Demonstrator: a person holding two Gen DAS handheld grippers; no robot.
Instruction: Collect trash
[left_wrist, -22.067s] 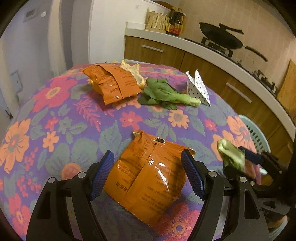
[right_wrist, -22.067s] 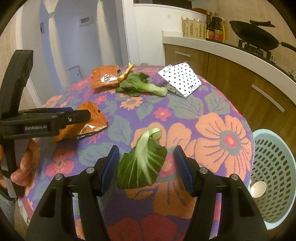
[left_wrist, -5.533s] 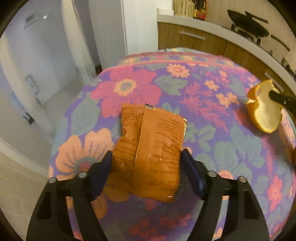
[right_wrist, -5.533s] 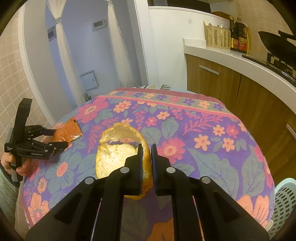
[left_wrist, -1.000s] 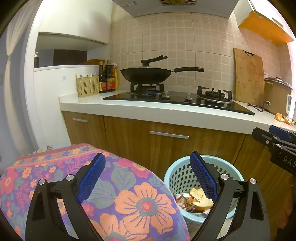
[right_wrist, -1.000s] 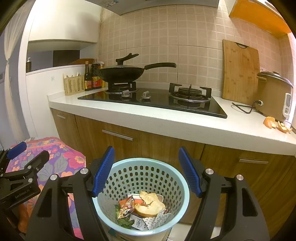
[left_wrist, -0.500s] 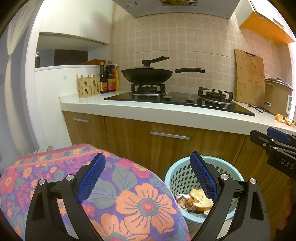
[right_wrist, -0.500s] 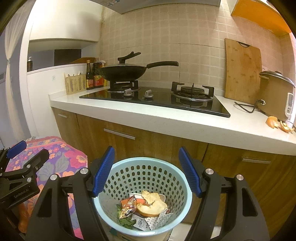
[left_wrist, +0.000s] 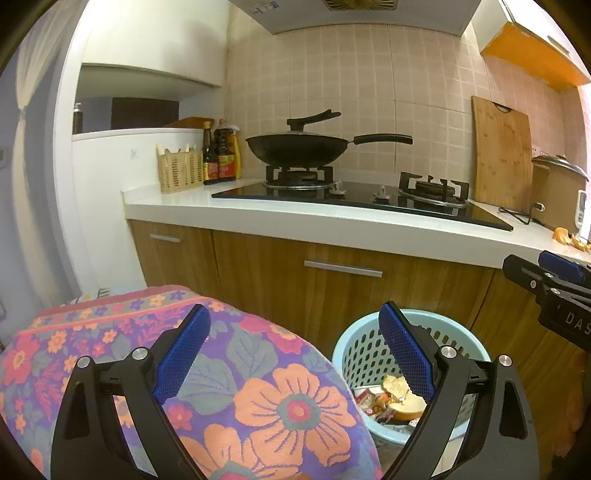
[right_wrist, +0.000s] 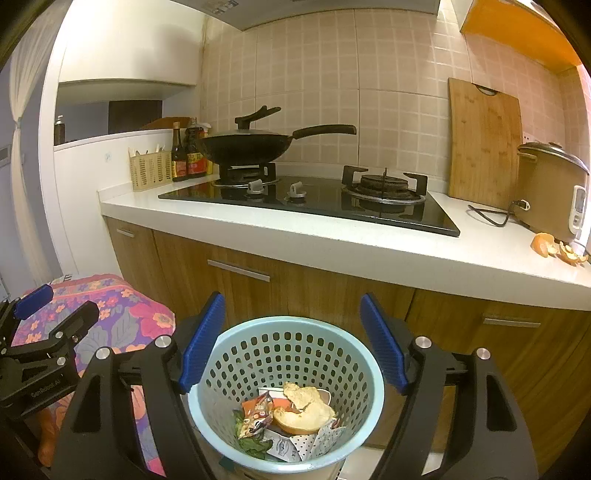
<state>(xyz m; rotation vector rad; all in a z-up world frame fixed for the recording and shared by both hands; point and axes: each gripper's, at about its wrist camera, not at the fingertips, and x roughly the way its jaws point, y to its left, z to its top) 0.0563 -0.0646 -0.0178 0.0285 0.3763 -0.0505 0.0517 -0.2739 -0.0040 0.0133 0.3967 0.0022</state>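
Note:
A light blue perforated basket stands on the floor against the wooden cabinet. Inside it lie a pale citrus peel, a crumpled snack wrapper, green leaves and dotted paper. My right gripper hovers over the basket, its jaws opening with nothing between them. My left gripper is open and empty above the edge of the floral-cloth table, with the basket to its lower right.
A white counter carries a black hob, a wok, sauce bottles, a cutting board and a rice cooker. Orange peels lie on the counter's right end. The table is left of the basket.
Nothing has visibly moved in the last second. The peel that my right gripper held a few seconds back now lies in the basket, and both grippers are empty.

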